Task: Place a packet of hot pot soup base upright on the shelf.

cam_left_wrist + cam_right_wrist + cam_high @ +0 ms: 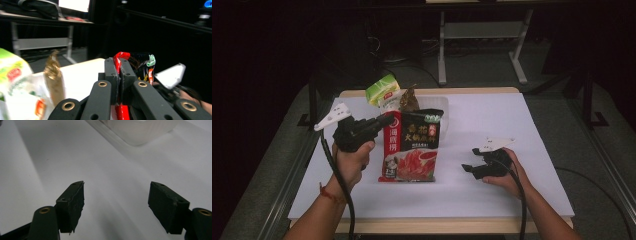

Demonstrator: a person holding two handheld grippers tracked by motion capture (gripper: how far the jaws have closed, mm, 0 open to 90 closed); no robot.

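The left gripper [384, 121] had its jaws pressed together on the top corner of a red and black sauce packet [412, 147], so that the packet hung upright from that pinch, its lower edge at or just above the white table [492, 190]. In the left gripper view the red edge of the sauce packet [121, 56] stuck up between the two black pads, which met on it with no gap. Gripping by the corner probably let the flat packet hang free, which would make it easy to carry or drop into a container.

Just behind the packet stood a clear plastic tub [443, 107], and at its left end were a green and white pouch [382, 90] and a brown crinkled wrapper [408, 100], both sticking up above the rim. The packet was in front of the tub; whether it touched the rim could not be told.

The right gripper [468, 160] rested low on the table, well apart from the packet and to its right. Its jaws stood wide with nothing between them, and in the right gripper view they pointed across bare table toward the tub [140, 132]. It seemed to be waiting while the other hand did the work.
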